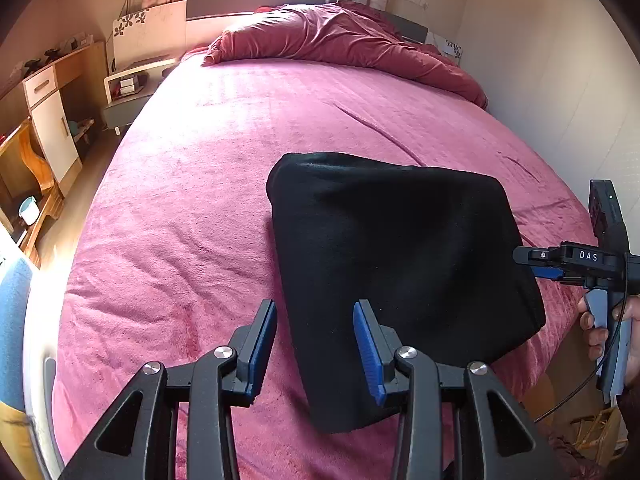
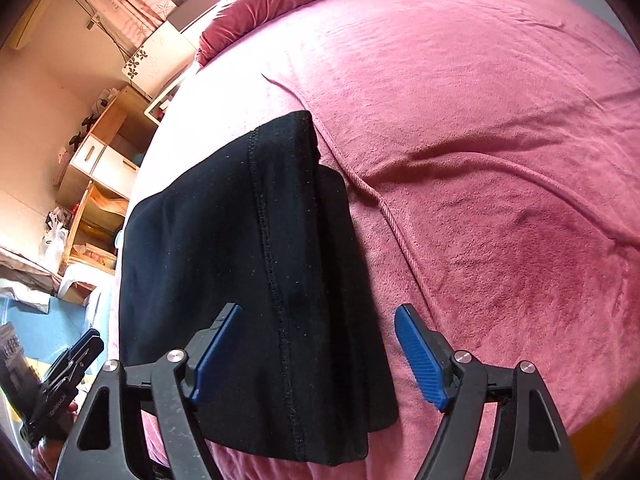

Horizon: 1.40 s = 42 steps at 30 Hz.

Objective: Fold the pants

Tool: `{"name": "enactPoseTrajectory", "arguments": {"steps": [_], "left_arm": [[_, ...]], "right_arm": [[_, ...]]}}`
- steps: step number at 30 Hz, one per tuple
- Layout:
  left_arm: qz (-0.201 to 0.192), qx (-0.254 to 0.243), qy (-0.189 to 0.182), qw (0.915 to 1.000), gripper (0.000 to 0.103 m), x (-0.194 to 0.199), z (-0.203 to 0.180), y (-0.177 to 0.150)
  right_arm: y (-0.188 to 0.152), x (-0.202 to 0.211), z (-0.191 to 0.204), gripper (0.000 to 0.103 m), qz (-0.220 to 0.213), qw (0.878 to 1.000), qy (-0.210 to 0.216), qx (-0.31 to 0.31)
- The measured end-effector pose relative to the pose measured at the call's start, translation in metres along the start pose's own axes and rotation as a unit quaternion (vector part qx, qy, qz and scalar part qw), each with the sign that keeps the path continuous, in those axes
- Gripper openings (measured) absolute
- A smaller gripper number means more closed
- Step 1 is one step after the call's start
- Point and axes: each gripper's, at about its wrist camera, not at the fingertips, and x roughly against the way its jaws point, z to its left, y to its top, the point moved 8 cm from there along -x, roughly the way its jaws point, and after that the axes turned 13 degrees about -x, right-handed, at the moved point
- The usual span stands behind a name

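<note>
The black pants (image 1: 392, 264) lie folded into a compact rectangle on the pink bed (image 1: 200, 208), near its front edge. In the right wrist view the pants (image 2: 248, 264) show a stitched seam and stacked layers. My left gripper (image 1: 316, 340) is open and empty, just above the pants' near left corner. My right gripper (image 2: 316, 344) is open and empty, hovering over the pants' near end. The right gripper also shows in the left wrist view (image 1: 532, 262) at the pants' right edge. The left gripper shows in the right wrist view (image 2: 86, 344) at lower left.
A crumpled dark red duvet (image 1: 340, 40) lies at the head of the bed. A wooden desk and cabinet (image 1: 48, 120) and a bedside table (image 1: 128, 84) stand left of the bed. A white wall (image 1: 560, 100) runs along the right side.
</note>
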Motion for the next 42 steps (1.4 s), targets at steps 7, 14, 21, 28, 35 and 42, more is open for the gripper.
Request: {"name": "enactPoseTrajectory", "arguments": {"steps": [7,14,21,28,35,42], "left_arm": [[0.012,0.000,-0.003,0.9999,0.041,-0.008,0.000,-0.002],[0.020,0.004,-0.008,0.9998,0.047,-0.014,0.002,-0.003],[0.025,0.027,-0.029,0.9989,0.051,-0.022,0.010,-0.002],[0.031,0.072,-0.080,0.9937,0.056,-0.037,0.021,-0.001],[0.055,0.152,-0.171,0.9719,0.056,-0.069,0.034,-0.001],[0.065,0.195,-0.243,0.9480,0.054,-0.094,0.022,0.000]], "right_arm": [[0.000,-0.012,-0.007,0.082,0.011,1.000,0.009,-0.011],[0.000,-0.023,-0.008,0.082,0.024,0.999,0.022,-0.018],[0.004,-0.035,-0.004,0.083,0.034,0.999,0.033,-0.019],[0.005,-0.048,0.001,0.084,0.051,0.997,0.055,-0.020],[0.006,-0.071,0.010,0.085,0.078,0.993,0.083,-0.022],[0.009,-0.075,0.017,0.050,0.088,0.990,0.111,-0.014]]}}
